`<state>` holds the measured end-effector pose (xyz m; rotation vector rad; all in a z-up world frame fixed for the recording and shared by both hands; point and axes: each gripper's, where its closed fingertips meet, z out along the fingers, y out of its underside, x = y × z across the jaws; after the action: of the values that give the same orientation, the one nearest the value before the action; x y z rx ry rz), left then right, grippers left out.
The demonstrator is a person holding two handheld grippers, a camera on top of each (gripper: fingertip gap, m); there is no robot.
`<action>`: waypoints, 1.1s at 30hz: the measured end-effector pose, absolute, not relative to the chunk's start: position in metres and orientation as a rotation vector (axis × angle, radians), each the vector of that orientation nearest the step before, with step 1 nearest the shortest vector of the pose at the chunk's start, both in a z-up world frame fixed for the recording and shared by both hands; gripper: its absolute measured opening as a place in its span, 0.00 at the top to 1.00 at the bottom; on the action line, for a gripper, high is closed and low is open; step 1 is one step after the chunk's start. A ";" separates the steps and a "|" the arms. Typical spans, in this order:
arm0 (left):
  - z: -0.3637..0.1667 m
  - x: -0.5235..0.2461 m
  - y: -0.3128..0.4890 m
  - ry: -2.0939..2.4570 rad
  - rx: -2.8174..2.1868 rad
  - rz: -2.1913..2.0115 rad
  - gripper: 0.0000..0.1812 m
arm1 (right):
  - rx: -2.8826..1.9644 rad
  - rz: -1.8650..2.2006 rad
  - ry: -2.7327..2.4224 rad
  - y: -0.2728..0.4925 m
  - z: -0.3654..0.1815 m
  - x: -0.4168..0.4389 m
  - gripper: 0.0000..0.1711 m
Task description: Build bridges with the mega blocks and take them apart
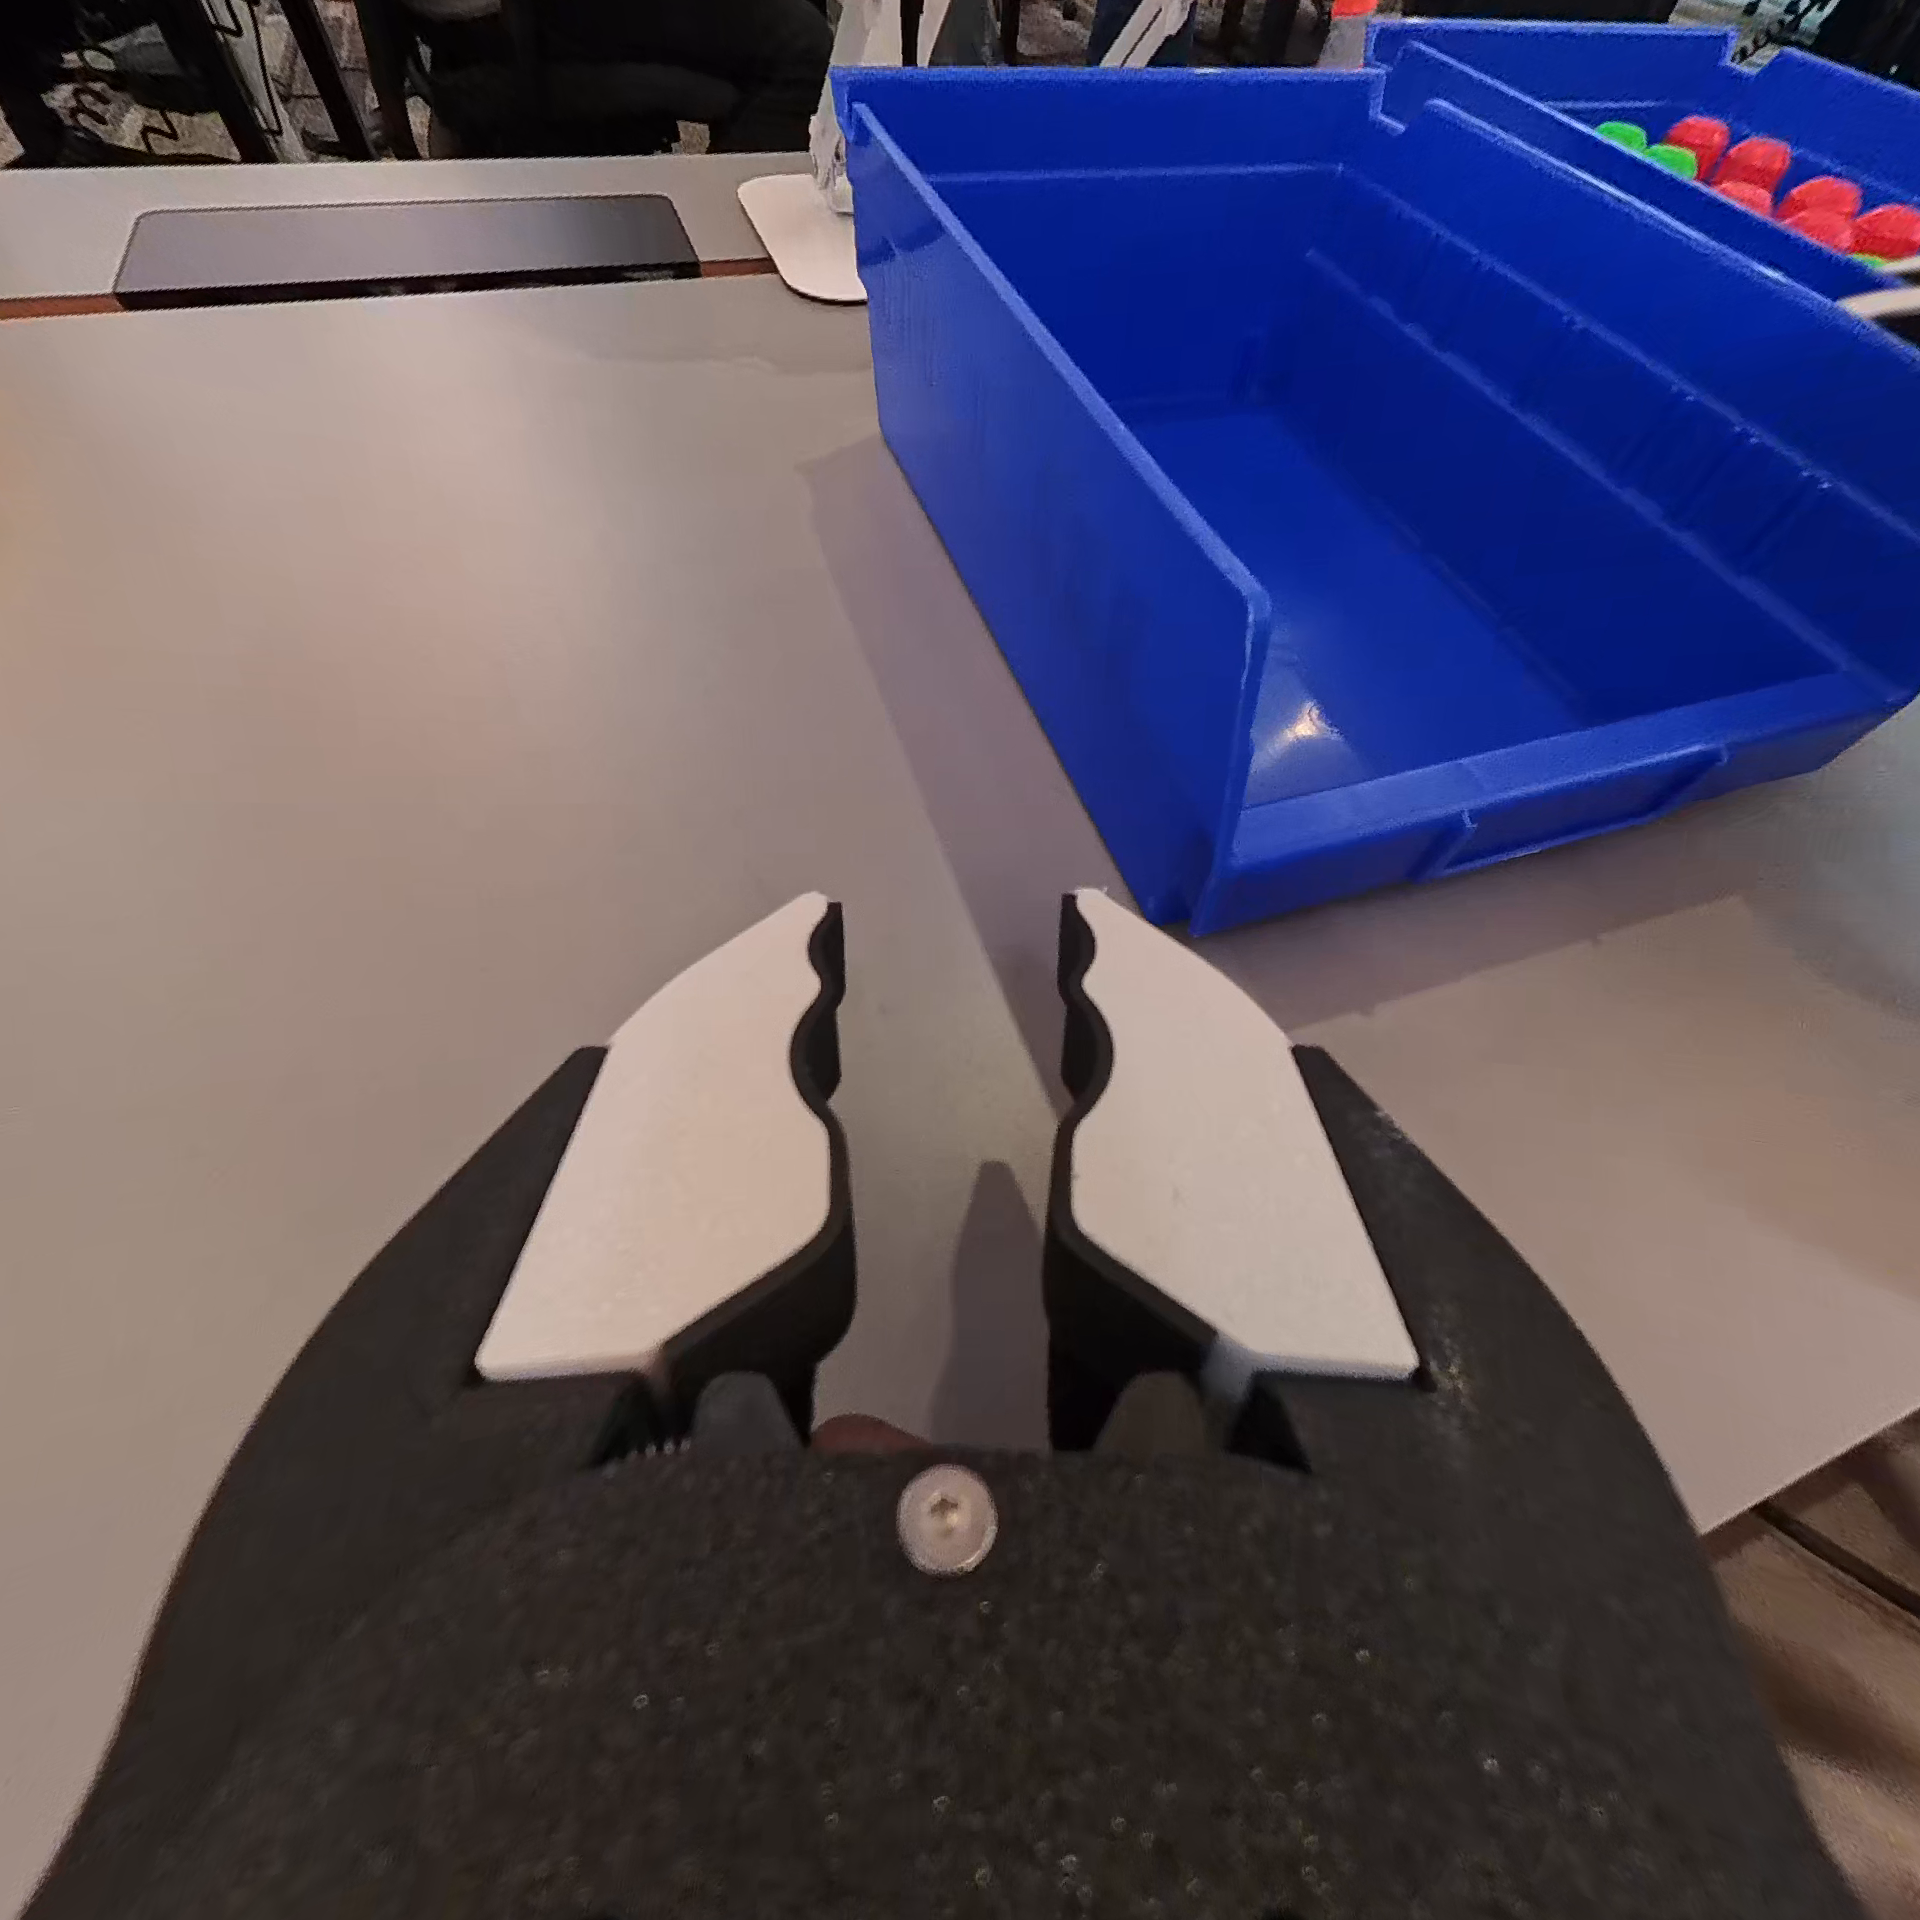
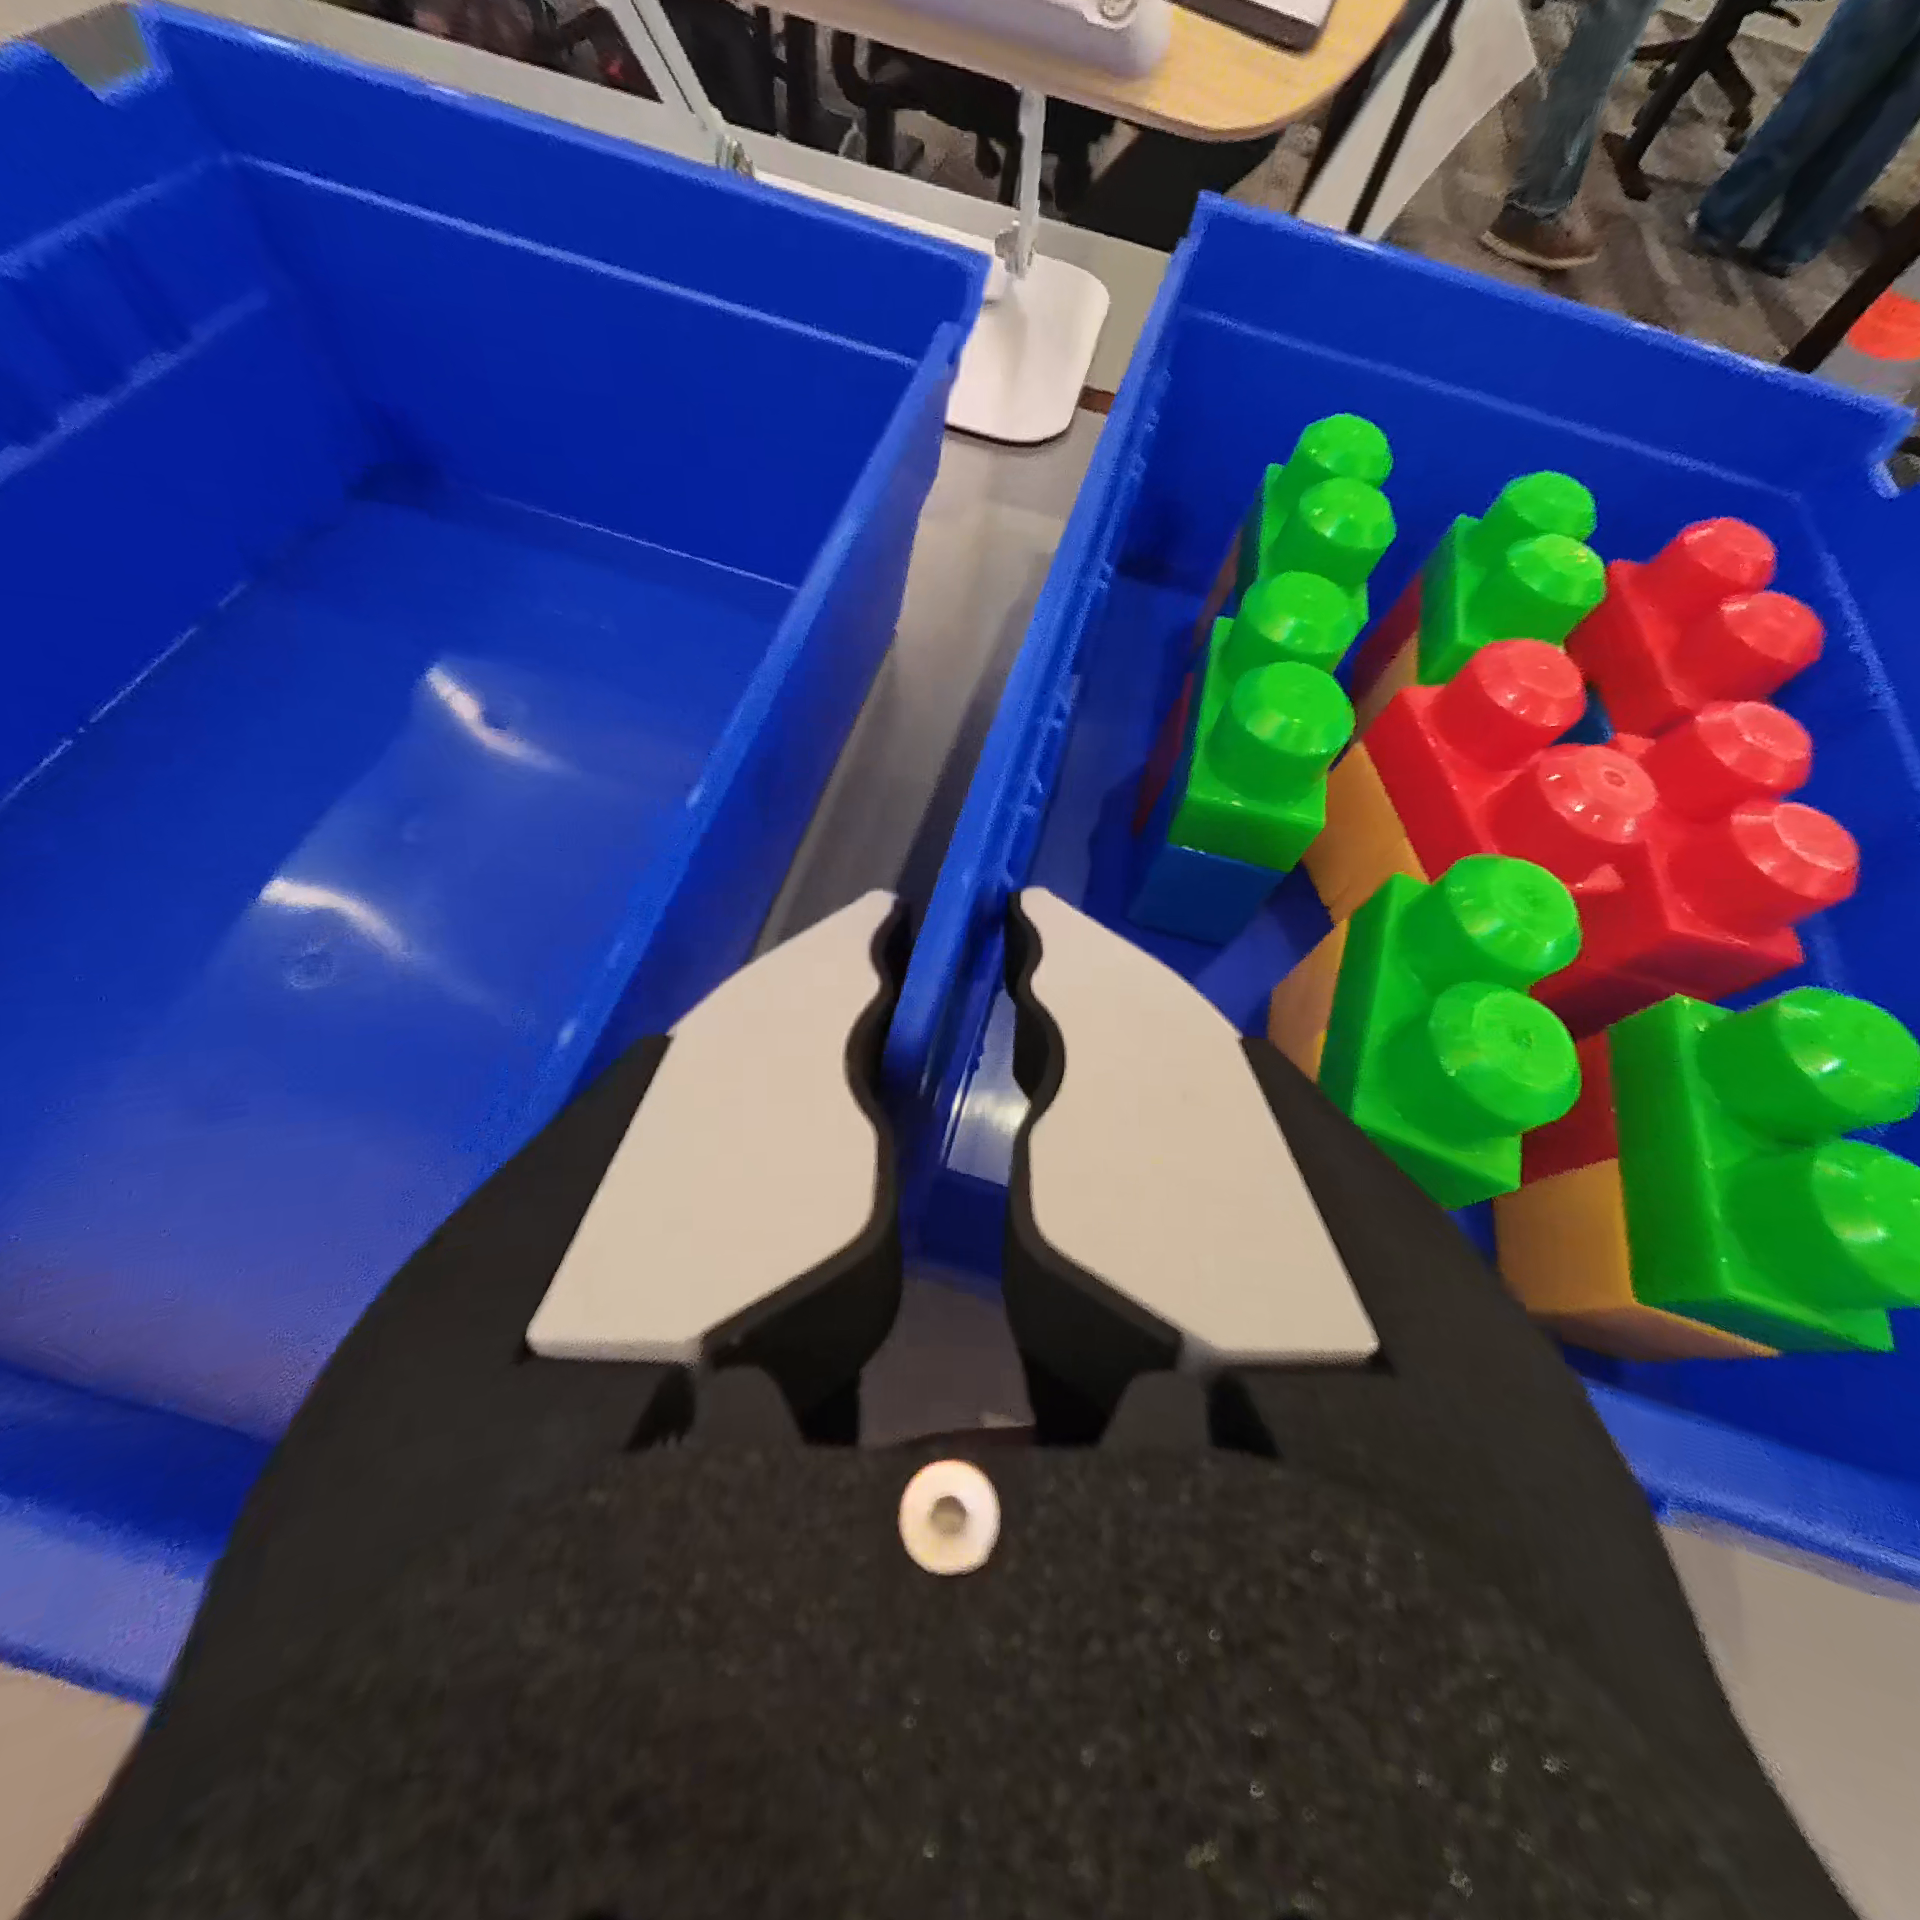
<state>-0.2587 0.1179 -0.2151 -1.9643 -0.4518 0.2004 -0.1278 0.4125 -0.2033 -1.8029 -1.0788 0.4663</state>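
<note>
In the right wrist view, several green, red, orange and blue mega blocks (image 2: 1538, 831) lie stacked in the right blue bin (image 2: 1174, 436). My right gripper (image 2: 956, 914) is open and empty, hovering over that bin's left wall, in the gap between the two bins. The left blue bin (image 2: 852, 582) holds nothing. In the left wrist view, my left gripper (image 1: 951, 914) is open and empty above the grey table (image 1: 416, 623), just left of the empty bin (image 1: 1039, 540). Red and green blocks (image 1: 1808, 197) show in the far bin at the top right.
A white lamp base (image 2: 1023, 353) stands behind the gap between the bins; it also shows in the left wrist view (image 1: 800, 239). A dark panel (image 1: 405, 249) is set into the table at the back left. The table's edge runs at the lower right (image 1: 1714, 1496). People's legs (image 2: 1662, 125) stand beyond. The left gripper's tips are roughly 35 centimeters from the right gripper's.
</note>
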 end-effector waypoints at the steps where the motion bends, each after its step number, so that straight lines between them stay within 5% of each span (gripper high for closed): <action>1: -0.215 -0.259 0.118 -0.451 -1.965 0.200 0.78 | -1.804 0.466 -1.081 0.412 -0.203 -0.129 0.89; 17: -0.184 -0.230 0.154 -0.419 -1.873 0.017 0.73 | -1.698 0.716 -1.067 0.328 -0.166 -0.086 0.71; 23: -0.198 -0.229 0.185 -0.470 -1.960 0.080 0.74 | -1.723 0.682 -1.142 0.316 -0.192 -0.108 0.75; 28: -0.212 -0.238 0.189 -0.543 -1.991 0.154 0.93 | -1.748 0.681 -1.164 0.318 -0.204 -0.117 0.81; 33: -0.212 -0.241 0.187 -0.561 -1.988 0.175 0.95 | -1.752 0.677 -1.157 0.323 -0.204 -0.115 0.90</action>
<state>-0.2411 0.1871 -0.2119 -1.9884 -0.5606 0.1749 -0.1148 0.3225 -0.2037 -1.7523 -1.1565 0.6767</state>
